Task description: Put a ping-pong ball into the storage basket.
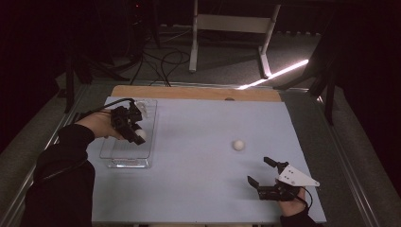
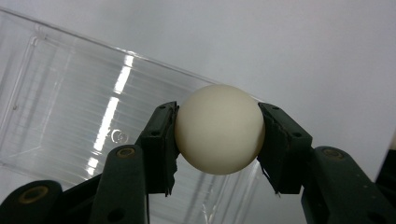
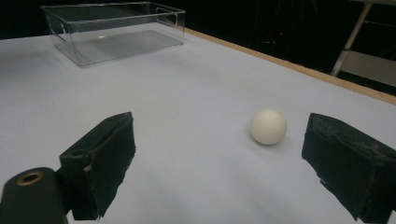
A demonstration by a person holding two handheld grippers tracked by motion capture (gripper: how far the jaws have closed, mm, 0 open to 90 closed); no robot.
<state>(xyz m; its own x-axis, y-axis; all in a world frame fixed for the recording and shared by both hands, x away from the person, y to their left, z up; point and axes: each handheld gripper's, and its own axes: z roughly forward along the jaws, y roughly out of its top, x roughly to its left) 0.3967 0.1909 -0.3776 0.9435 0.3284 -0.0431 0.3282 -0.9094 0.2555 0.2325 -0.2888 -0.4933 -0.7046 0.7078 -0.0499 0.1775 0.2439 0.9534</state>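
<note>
Presently the left tool (image 1: 137,135) is gripping a smooth cream-white round ball (image 2: 219,129) between its two pads, holding it over the clear rectangular plastic bin (image 1: 109,153) near the left edge of the pale blue table (image 1: 198,189). The right tool (image 1: 266,174) is resting released near the front right corner, jaws spread, with a second cream-white ball (image 1: 239,144) lying loose just ahead of it. If released at this height, the held ball would likely bounce on the hard bin floor and hop over the wall; nudging the loose one could roll it off the table.
</note>
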